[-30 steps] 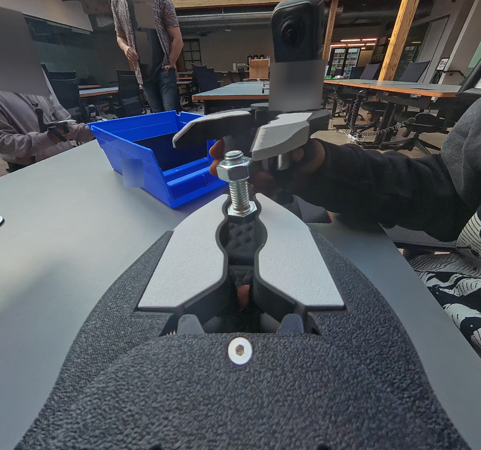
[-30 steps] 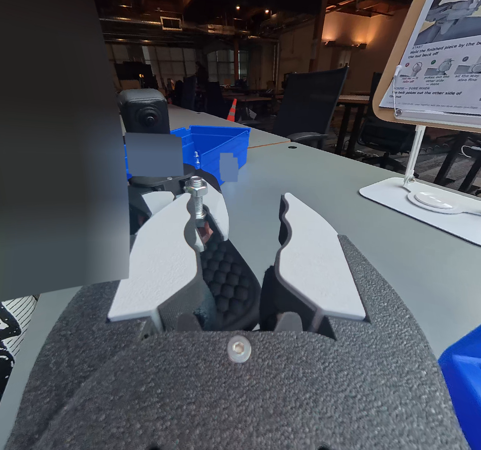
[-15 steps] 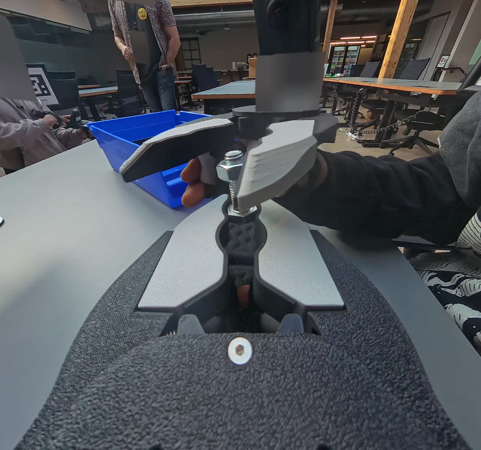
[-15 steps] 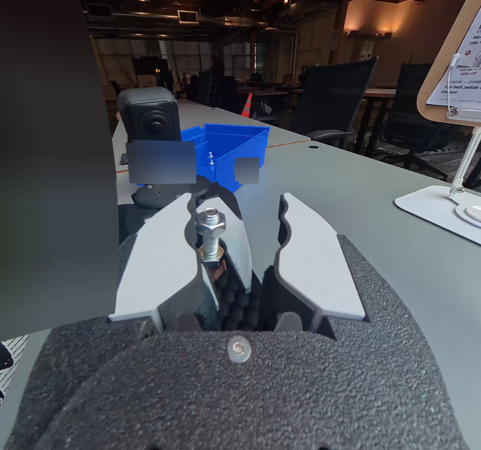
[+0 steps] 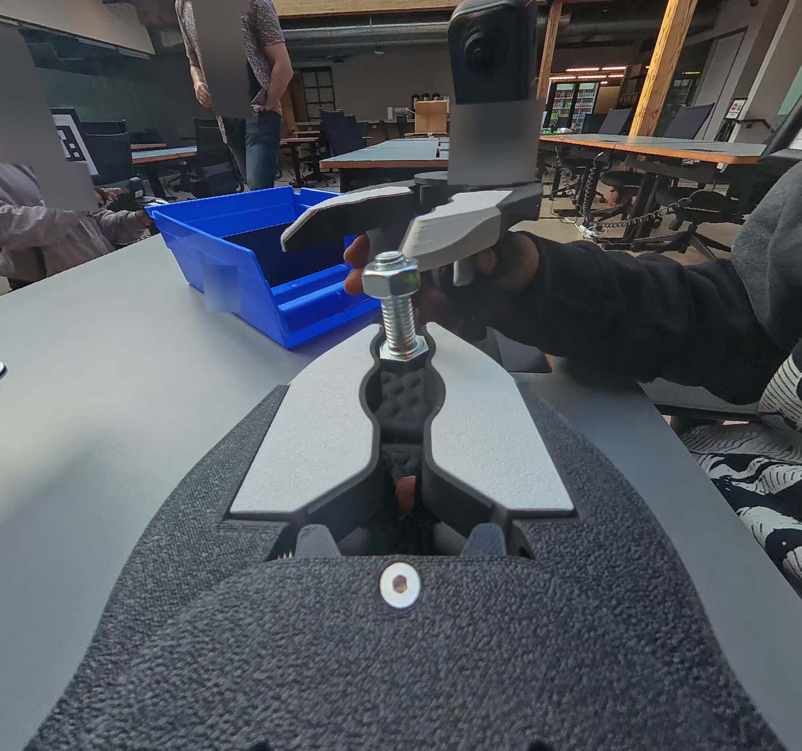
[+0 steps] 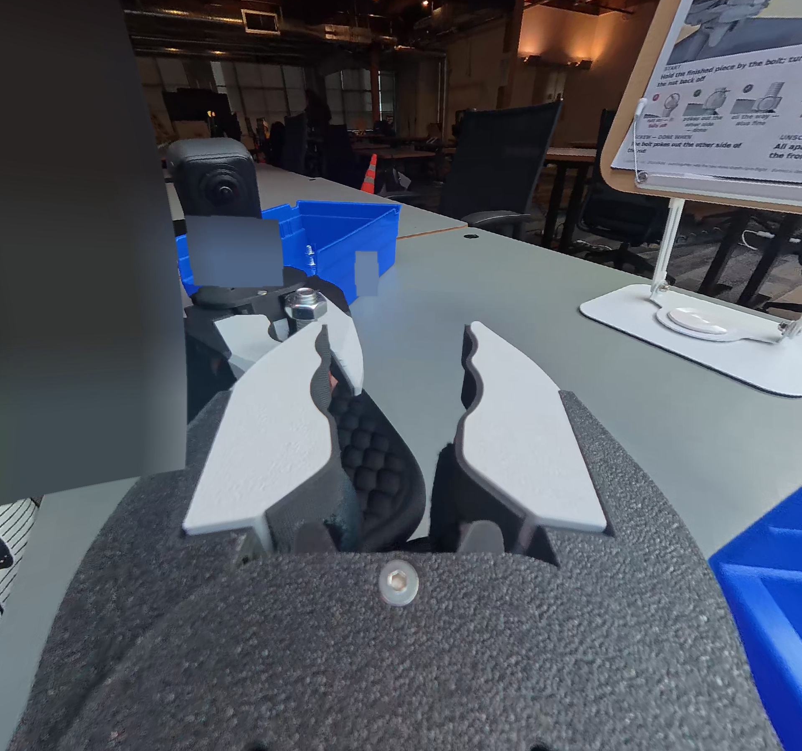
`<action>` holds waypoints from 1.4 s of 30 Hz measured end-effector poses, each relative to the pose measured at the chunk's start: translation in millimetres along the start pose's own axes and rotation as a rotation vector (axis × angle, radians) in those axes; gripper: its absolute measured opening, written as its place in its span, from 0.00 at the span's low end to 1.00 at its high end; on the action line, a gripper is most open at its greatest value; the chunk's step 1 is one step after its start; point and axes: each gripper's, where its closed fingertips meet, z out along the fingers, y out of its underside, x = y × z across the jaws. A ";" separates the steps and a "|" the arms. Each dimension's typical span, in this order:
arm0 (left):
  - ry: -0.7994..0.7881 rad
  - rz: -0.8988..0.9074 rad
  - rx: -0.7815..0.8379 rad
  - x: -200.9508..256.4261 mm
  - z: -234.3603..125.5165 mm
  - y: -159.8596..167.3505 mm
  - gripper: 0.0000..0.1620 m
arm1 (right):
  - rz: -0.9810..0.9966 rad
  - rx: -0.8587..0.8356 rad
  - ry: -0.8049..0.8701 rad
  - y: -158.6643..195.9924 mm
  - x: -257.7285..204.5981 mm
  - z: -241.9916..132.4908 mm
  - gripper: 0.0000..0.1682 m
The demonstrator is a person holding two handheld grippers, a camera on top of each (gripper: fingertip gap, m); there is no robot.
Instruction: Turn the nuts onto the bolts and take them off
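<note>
Left wrist view: the left tool (image 5: pixel 401 354) is closed on the hexagonal head of a silver bolt (image 5: pixel 398 325), which stands upright between the grey fingertips.
Nut: a silver nut (image 5: pixel 390 279) sits at the top of the bolt's threaded shank, with the shank's end flush or just showing through it.
Right tool from the left: the right tool (image 5: pixel 382 228) hangs just above and behind the nut, its two fingers spread apart and not touching it; a hand (image 5: pixel 477 270) in a dark sleeve holds it.
Right wrist view: the right tool (image 6: pixel 392 335) has its fingers wide apart with nothing between them; the bolt (image 6: pixel 299 320) and nut (image 6: pixel 305 304) stand off to the left of its left finger, held by the left tool (image 6: pixel 299 330).
Bin: a blue bin (image 5: pixel 260 252) sits on the grey counter (image 5: pixel 108 361) behind the bolt; small bolts show inside it in the right wrist view.
Card stand: a white stand with an instruction card (image 6: pixel 716 79) is on the counter (image 6: pixel 499 296) to the right.
Background: two people stand and sit beyond the counter's far edge.
</note>
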 end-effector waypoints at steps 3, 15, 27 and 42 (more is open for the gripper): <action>0.000 -0.002 0.001 -0.2 -0.1 -0.2 0.09 | 0.001 0.012 -0.003 -2.5 0.4 -3.9 0.34; -0.005 0.002 -0.006 -0.4 0.4 0.7 0.09 | -0.014 -0.005 -0.126 -5.9 -33.9 41.1 0.37; -0.005 -0.005 0.001 -1.2 -0.5 -0.2 0.09 | 0.004 -0.044 -0.089 2.8 -20.3 27.1 0.39; -0.003 0.002 -0.004 -0.5 -0.1 0.9 0.09 | 0.005 0.019 -0.102 -9.1 -22.9 19.3 0.39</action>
